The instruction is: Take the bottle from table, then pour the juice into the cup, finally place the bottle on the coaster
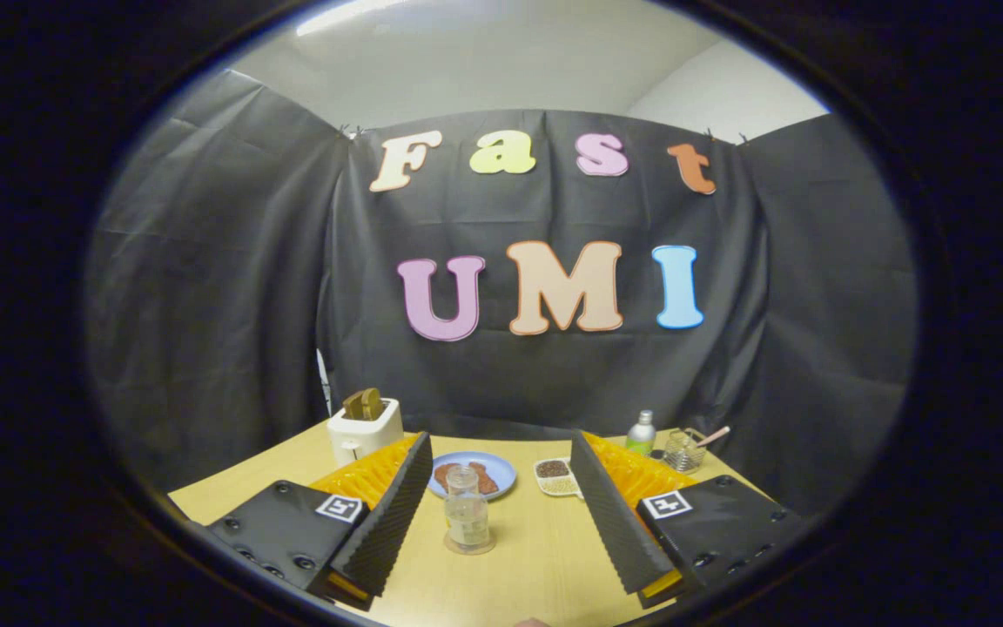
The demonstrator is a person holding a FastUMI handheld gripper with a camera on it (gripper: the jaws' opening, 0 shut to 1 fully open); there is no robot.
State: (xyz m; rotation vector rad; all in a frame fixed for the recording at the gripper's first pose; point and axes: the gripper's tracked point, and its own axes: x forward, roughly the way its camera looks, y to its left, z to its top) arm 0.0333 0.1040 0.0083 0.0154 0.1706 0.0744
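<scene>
Holding nothing, the gripper (501, 522) has its two ridged fingers (388, 514) spread wide above the table (545, 566). Between them, just ahead, a small clear bottle (467, 514) with a little pale liquid in it stands upright on a round clear coaster (469, 547), touched by neither finger. Judging by this, the last step looks done, with the bottle on its coaster and the tool let go. Just beyond is a blue plate (501, 475) with brown food, and beside it a small white dish (554, 477) of grains. Farther back stand a white toaster (364, 431) with bread in it, a green bottle (641, 433) and a wire basket (683, 450). Which vessel is the cup I cannot tell, so the pour cannot be confirmed
</scene>
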